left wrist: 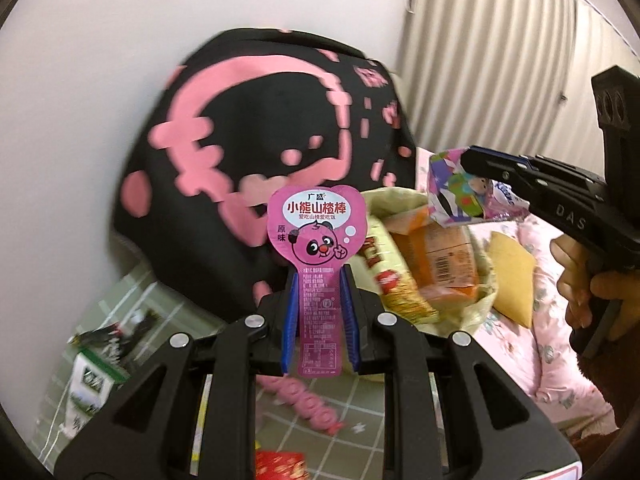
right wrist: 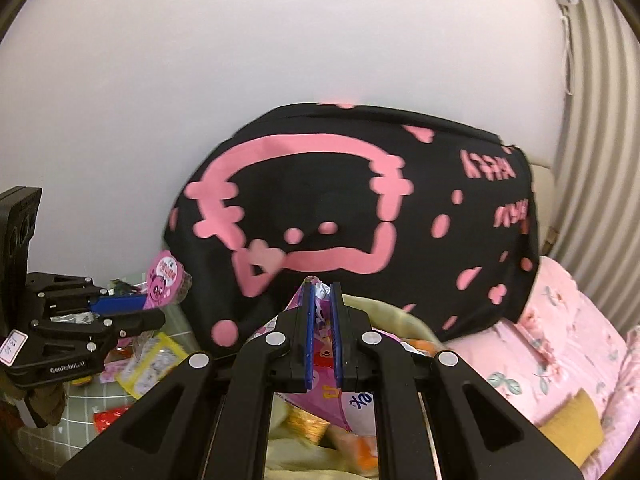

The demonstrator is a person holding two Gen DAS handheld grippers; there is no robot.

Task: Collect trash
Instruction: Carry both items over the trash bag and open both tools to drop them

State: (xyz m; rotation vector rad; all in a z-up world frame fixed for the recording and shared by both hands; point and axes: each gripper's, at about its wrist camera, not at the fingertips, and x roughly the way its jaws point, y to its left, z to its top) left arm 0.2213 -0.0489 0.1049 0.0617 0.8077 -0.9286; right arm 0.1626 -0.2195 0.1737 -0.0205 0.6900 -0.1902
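My left gripper (left wrist: 319, 280) is shut on a pink panda snack wrapper (left wrist: 318, 236), held upright above the bed; it also shows in the right wrist view (right wrist: 162, 280). My right gripper (right wrist: 322, 292) is shut on a colourful cartoon tissue packet (right wrist: 324, 364), seen from the side in the left wrist view (left wrist: 468, 192). It holds the packet above a yellowish trash bag (left wrist: 480, 300) that holds orange and yellow wrappers (left wrist: 440, 264). The bag's rim shows below the right gripper (right wrist: 400, 316).
A big black pillow with pink print (left wrist: 256, 152) leans on the white wall behind the bag. More wrappers and a milk carton (left wrist: 90, 384) lie on the green checked sheet at left. A pink floral quilt (right wrist: 568, 344) and a yellow cushion (left wrist: 512, 280) lie at right.
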